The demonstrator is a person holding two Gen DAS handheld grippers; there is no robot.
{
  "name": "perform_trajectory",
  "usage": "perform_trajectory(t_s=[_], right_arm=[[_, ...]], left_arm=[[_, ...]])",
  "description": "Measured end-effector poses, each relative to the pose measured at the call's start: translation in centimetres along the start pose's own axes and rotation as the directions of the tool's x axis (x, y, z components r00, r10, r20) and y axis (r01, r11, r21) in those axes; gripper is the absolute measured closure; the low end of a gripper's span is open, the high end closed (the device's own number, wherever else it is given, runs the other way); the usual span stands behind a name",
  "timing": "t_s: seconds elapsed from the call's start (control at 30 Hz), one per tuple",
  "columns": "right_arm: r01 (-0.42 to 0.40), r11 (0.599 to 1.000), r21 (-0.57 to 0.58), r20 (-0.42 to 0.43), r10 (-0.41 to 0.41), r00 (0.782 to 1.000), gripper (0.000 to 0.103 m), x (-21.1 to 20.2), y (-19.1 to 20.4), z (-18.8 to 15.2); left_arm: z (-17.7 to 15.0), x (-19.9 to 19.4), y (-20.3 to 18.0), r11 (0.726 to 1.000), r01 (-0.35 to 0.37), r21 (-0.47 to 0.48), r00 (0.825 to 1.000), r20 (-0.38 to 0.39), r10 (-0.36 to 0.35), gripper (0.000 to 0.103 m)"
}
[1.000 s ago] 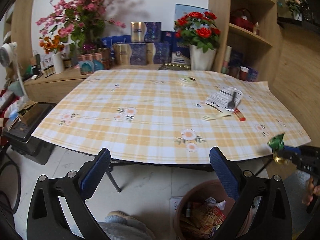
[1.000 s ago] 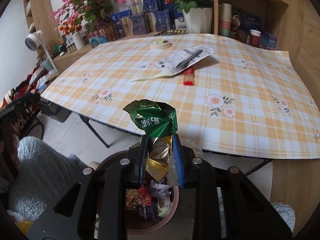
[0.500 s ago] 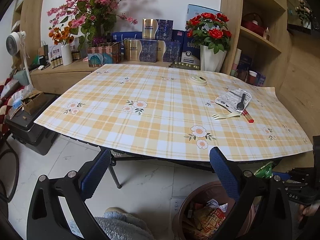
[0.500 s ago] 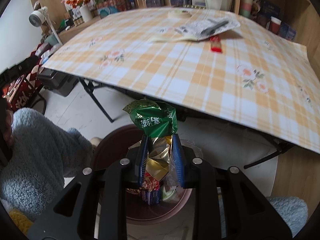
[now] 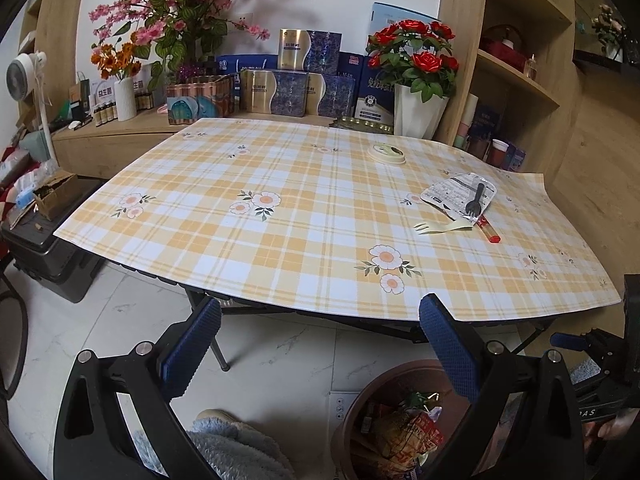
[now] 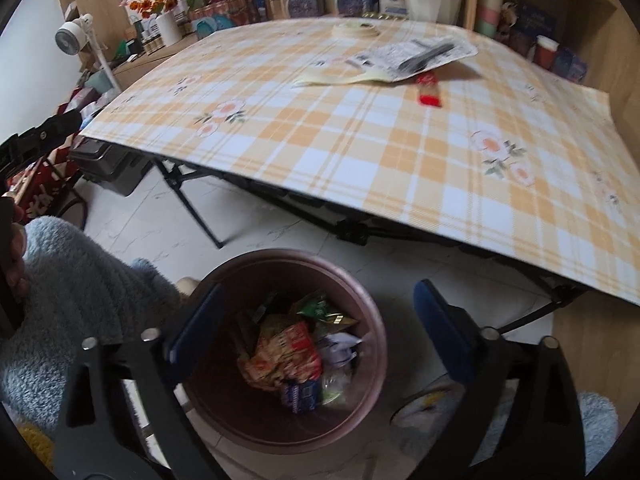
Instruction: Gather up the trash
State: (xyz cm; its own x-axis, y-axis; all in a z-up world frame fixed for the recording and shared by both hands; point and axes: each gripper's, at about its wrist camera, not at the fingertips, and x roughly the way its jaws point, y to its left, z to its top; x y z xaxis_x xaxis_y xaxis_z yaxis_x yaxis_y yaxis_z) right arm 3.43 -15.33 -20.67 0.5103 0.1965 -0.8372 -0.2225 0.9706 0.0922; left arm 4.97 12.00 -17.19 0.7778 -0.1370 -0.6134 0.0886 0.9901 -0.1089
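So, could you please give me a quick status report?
Right tongs just opened over the bin, empty. Green wrapper in the bin. Left tongs open, empty. Litter remains on table.

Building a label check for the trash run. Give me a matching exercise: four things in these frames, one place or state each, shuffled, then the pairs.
Things:
1. crumpled green foil wrapper
2. black plastic fork
3. round cream plastic lid
4. right gripper

Places or states:
A. lying on the printed grey pouch on the table
B. fingers wide open, nothing between them, above the bin
C. inside the round brown bin on the floor, on top of other wrappers
D. flat on the checked yellow tablecloth, near the far edge

Pairs: 1-C, 2-A, 3-D, 4-B
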Motion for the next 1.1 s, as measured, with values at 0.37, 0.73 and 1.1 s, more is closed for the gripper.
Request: perform_trajectory(t_s=[0.37,0.73,1.1], right_arm=[[0.04,0.999,0.031,0.028,-0.041,0.999,0.006,-0.4,-1.3,0.5],[0.044,0.989,0.144,0.126,-0.062,0.99,0.006,-2.4,-4.6,2.3],[0.052,0.981,0.187,0.21,-0.092,0.973,0.006,-4.6,-8.4,5.4]], left_arm=[[-0.1,0.2,-0.3,1.0,0.012,0.009,1.0,-0.006,-0.012,0.006],[1.1,0.0,-0.1,1.0,0.028,-0.006,0.999,0.038,-0.028,0.006],[4.9,1.2,-3.0,0.995,0.053,0.087,0.992,0.113,-0.063,0.006]])
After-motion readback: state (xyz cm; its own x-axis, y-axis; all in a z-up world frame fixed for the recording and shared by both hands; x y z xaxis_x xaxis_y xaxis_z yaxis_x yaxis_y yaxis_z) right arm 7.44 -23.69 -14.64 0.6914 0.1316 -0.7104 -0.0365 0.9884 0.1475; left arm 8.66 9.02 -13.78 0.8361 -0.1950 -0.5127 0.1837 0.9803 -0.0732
